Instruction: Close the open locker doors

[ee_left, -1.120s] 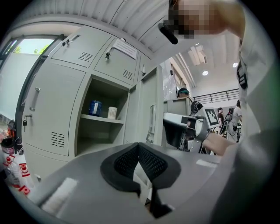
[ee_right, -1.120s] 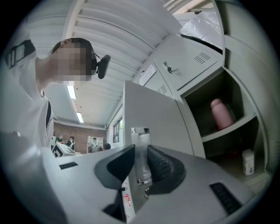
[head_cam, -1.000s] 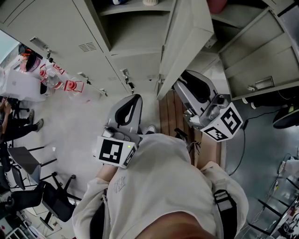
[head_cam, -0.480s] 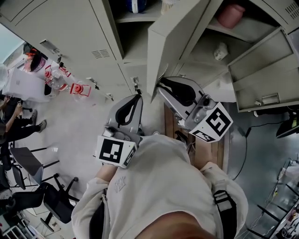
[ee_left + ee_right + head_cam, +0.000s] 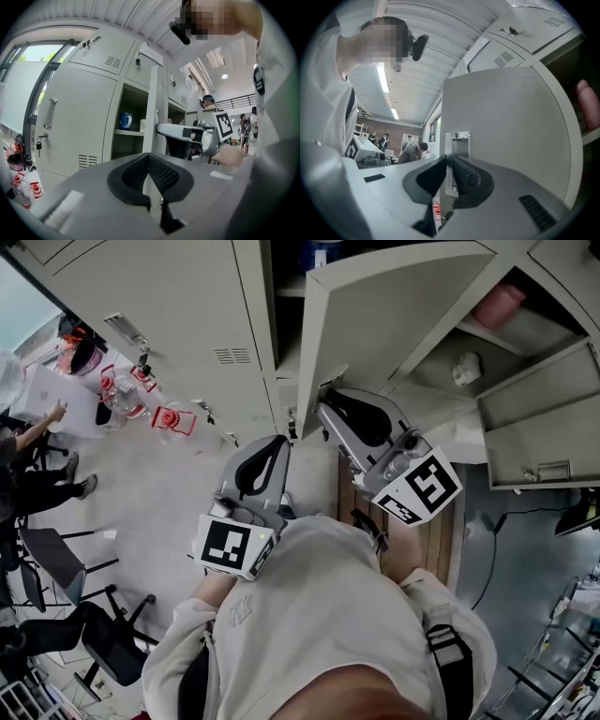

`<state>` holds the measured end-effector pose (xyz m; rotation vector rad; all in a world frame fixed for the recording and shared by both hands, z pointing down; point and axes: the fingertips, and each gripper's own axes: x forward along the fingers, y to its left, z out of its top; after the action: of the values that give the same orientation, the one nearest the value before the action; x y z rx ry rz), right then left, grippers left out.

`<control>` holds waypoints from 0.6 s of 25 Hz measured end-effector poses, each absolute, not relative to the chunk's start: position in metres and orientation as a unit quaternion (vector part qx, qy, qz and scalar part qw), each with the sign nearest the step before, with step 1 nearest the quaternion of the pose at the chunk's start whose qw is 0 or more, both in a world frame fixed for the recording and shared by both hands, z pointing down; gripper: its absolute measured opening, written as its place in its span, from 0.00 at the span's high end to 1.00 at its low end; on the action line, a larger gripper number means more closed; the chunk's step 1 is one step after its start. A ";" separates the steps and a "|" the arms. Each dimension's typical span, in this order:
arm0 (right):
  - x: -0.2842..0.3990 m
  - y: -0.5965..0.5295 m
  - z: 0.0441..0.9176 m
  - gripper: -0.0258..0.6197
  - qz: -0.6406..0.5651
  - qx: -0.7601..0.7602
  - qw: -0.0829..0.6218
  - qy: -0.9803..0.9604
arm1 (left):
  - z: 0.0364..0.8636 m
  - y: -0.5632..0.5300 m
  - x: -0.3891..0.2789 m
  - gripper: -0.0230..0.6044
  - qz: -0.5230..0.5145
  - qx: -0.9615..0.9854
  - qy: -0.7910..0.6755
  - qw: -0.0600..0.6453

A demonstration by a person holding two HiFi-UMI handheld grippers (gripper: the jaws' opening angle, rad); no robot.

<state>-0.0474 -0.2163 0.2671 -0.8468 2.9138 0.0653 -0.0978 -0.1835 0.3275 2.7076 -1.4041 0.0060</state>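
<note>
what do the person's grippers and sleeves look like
The left gripper and right gripper are pale grey, wedge-shaped shells with black ribbed pads. Each carries a white cube with black square markers. The sleeves belong to a cream sweatshirt.

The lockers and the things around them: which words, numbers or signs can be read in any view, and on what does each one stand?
No text can be read in any view.
White label strip on a locker front: print too blurred to read.
Red and white items on the floor: any print is too small to read.
Left marker cube, right marker cube: black and white square patterns only, no letters.
</note>
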 end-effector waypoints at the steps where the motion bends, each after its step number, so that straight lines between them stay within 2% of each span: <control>1: -0.051 -0.221 0.268 0.89 0.022 -0.284 0.051 0.957 | 0.328 -0.185 -0.102 0.95 0.003 0.886 -0.461 0.047; 15: -0.087 -0.292 0.289 0.90 0.094 -0.390 -0.025 0.916 | 0.327 -0.205 -0.154 0.95 -0.004 0.879 -0.475 0.043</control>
<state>-0.0874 -0.2924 0.2886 -1.2454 2.9232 0.3002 -0.1538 -0.2048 0.3272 2.6879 -1.4515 -0.0136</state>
